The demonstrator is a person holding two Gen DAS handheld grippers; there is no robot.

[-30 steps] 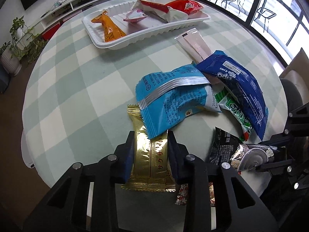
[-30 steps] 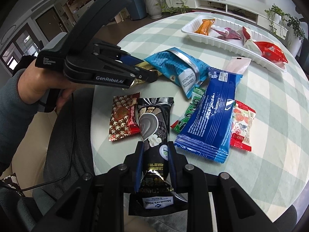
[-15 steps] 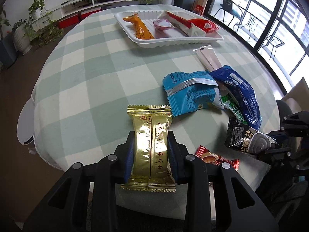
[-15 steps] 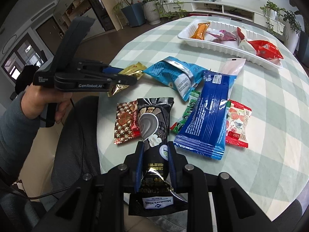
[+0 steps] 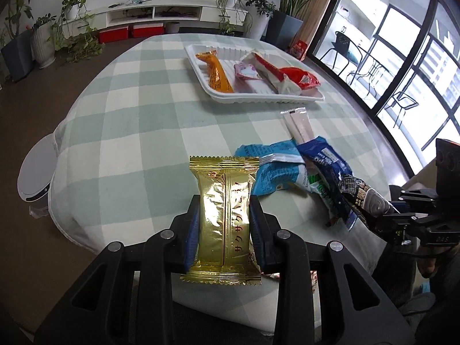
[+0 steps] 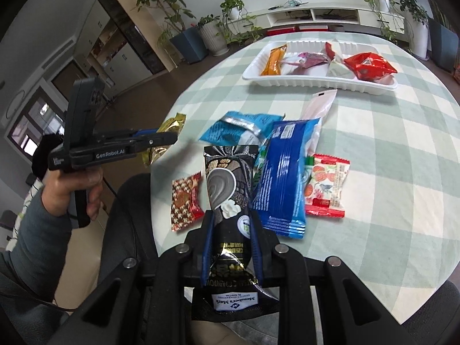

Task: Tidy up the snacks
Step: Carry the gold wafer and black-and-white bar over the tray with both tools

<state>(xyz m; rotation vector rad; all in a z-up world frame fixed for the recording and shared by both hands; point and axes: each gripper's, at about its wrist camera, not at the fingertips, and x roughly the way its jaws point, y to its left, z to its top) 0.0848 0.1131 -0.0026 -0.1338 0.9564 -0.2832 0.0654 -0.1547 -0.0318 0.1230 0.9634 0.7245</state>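
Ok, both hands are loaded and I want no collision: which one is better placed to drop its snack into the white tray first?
Probably left: its gold foil packet faces open checked tablecloth up to the white plastic tray, while the right's black packet must cross the snack pile.

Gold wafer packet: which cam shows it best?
Left wrist. The gold wafer packet fills the centre, face-on with its print readable, clamped in the left tongs. The right wrist view shows it small, edge-on and partly hidden behind those tongs.

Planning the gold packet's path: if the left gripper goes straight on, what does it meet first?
Probably bare tablecloth. The left gripper, shut on the gold packet, points left of the white tray; depth is unclear.
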